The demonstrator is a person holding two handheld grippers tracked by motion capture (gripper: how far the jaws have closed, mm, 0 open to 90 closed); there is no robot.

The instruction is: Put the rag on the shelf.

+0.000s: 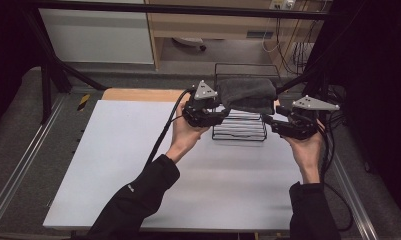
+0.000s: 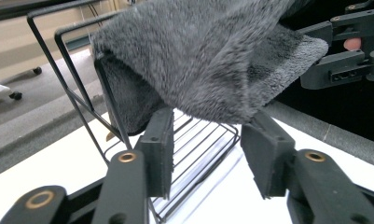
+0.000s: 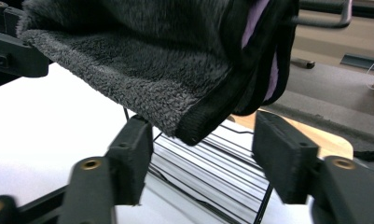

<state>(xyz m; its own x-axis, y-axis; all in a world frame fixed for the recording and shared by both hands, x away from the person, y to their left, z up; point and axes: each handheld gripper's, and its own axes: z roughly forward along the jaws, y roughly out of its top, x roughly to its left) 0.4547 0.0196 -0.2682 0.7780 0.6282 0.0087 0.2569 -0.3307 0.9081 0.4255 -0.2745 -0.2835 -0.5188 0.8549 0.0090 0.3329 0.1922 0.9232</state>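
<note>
A folded grey fleece towel [image 1: 248, 94] lies draped over the top of a black wire rack [image 1: 239, 130] at the back of the white table. My left gripper [image 1: 222, 113] is at the towel's left end and my right gripper [image 1: 269, 120] at its right end. In the left gripper view the jaws [image 2: 211, 119] stand open, and the towel's [image 2: 198, 56] lower fold hangs just beyond their tips over the rack [image 2: 77, 93]. In the right gripper view the jaws [image 3: 201, 122] are open too, under a corner of the towel [image 3: 142, 56] with lilac inner layers.
The white table top [image 1: 138, 175] stretches wide in front of the rack, with a wooden strip [image 1: 138, 94] behind it. Metal rails [image 1: 18, 170] run along both sides. Black frame posts [image 1: 48, 70] and cables [image 1: 333, 150] stand at the back and right.
</note>
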